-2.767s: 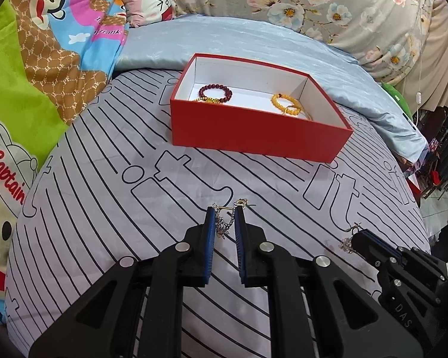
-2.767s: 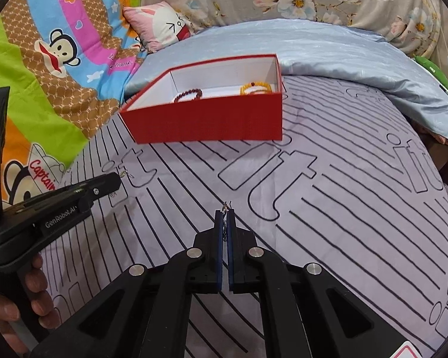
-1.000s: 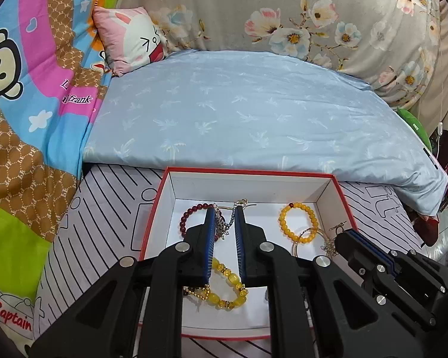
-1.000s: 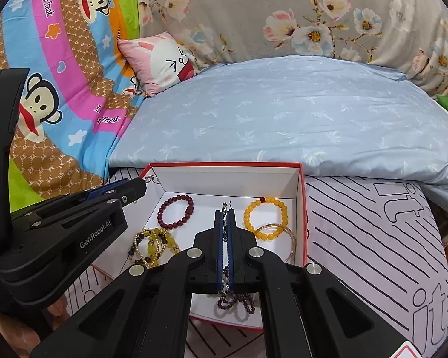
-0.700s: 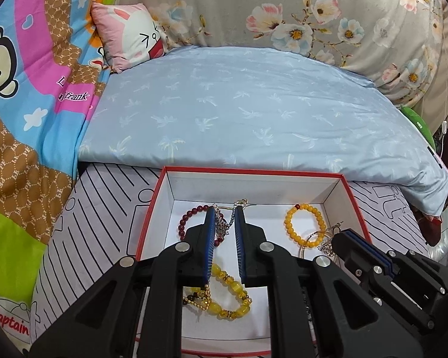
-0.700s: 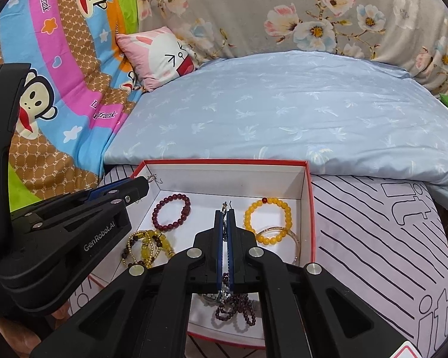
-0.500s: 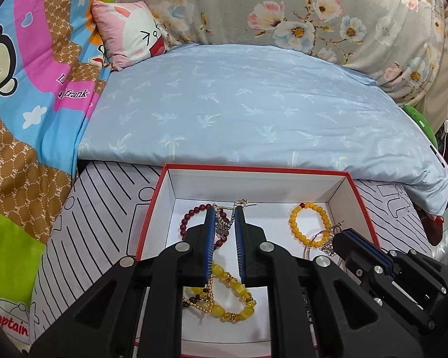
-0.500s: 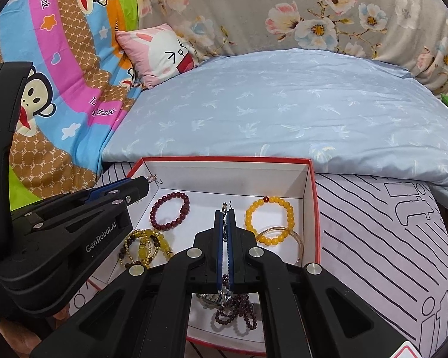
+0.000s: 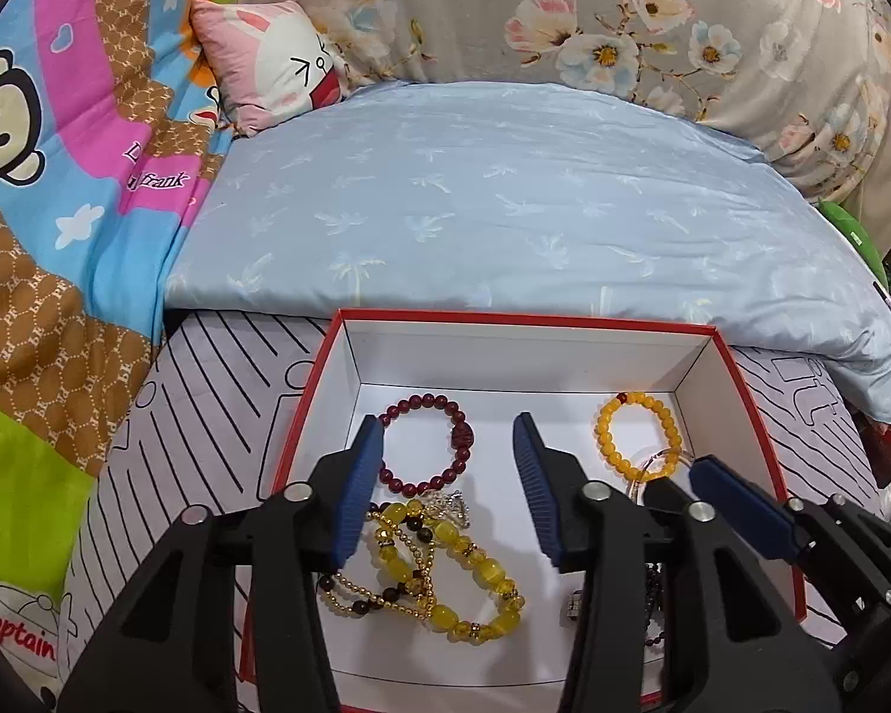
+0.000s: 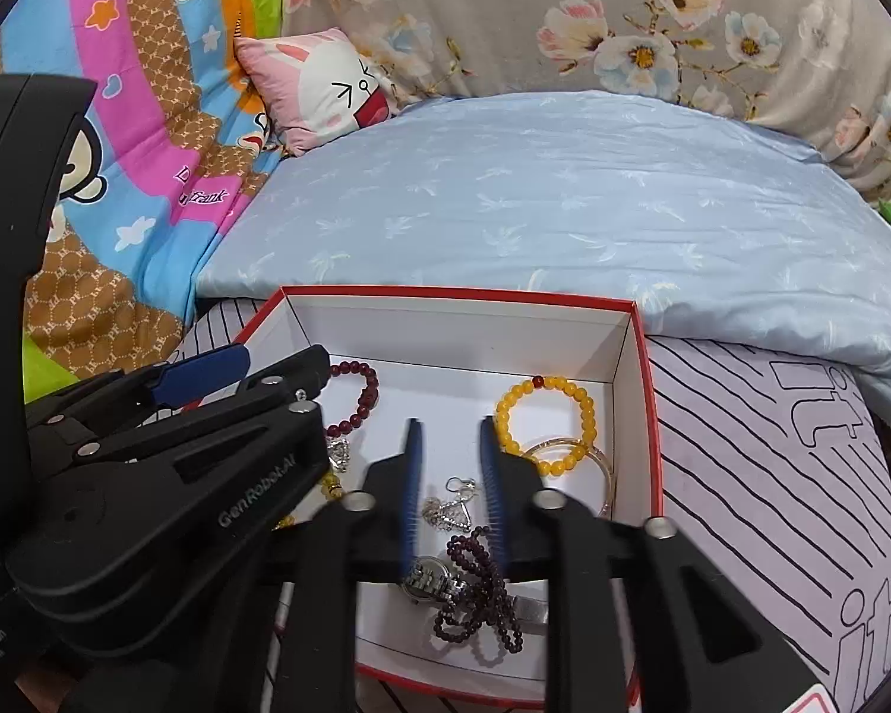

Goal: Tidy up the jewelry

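The jewelry lies in the red box (image 9: 742, 392), which sits on my striped sheet (image 9: 208, 392) against the blue quilt (image 9: 505, 196). Under my left tongs (image 9: 448, 478), spread wide and holding nothing, a small silver earring (image 9: 445, 502) rests on the tangle of yellow and gold beads (image 9: 439, 570), just below the dark red bracelet (image 9: 425, 442). My right tongs (image 10: 448, 478) are parted too, a narrower gap, and empty; a second silver earring (image 10: 448, 505) lies on the white floor between their tips. Nearer me are a watch (image 10: 430, 582) and a purple bead string (image 10: 481, 600), touching each other. At the box's right wall an orange bracelet (image 10: 546, 422) overlaps a clear bangle (image 10: 588, 463). A pink pillow (image 9: 273, 65) leans beyond the quilt.
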`<state>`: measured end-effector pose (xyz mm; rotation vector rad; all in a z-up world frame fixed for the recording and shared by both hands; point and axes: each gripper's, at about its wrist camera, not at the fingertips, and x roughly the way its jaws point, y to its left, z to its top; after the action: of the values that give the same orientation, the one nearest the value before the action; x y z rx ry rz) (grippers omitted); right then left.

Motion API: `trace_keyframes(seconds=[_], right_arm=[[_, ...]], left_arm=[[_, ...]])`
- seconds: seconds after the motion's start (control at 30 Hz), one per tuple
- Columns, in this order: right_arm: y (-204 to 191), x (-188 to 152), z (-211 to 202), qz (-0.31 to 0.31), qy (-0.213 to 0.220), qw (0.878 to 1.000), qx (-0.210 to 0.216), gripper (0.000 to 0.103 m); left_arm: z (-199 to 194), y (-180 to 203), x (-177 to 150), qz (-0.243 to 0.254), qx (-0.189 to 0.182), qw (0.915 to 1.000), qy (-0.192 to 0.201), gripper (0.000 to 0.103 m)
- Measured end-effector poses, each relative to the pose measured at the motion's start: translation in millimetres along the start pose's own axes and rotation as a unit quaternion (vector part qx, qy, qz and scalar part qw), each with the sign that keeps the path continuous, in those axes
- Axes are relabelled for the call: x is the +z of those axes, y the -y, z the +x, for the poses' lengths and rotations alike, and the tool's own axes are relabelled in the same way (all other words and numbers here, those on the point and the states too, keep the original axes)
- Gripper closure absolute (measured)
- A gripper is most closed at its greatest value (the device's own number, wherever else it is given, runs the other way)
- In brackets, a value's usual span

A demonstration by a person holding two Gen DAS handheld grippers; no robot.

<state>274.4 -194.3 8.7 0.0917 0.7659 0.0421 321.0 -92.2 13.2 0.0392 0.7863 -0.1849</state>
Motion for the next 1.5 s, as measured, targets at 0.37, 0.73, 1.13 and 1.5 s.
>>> trace_keyframes(seconds=[0.37, 0.73, 1.13, 1.5], right_arm=[[5.1, -10.1, -29.3, 0.006, 0.007, 1.000, -0.023, 0.058], [-0.1, -31.4, -74.0, 0.013, 0.018, 0.999, -0.046, 0.045], [-3.3, -70.9, -111.5, 0.026, 0.021, 0.996, -0.085, 0.032], [-8.9, -102.3, -119.8, 0.022, 0.003, 0.995, -0.093, 0.028]], left_arm=[[-26.2, -13.1, -8.8, -0.008, 0.019, 0.9997, 0.009, 0.057], [-76.5, -14.1, -31.5, -0.007, 0.044, 0.9986, 0.028, 0.052], [-108.8, -14.1, -72.0, -0.005, 0.067, 0.9974, 0.025, 0.038], [-125.5, -12.7, -105.5, -0.002, 0.071, 0.9974, 0.016, 0.026]])
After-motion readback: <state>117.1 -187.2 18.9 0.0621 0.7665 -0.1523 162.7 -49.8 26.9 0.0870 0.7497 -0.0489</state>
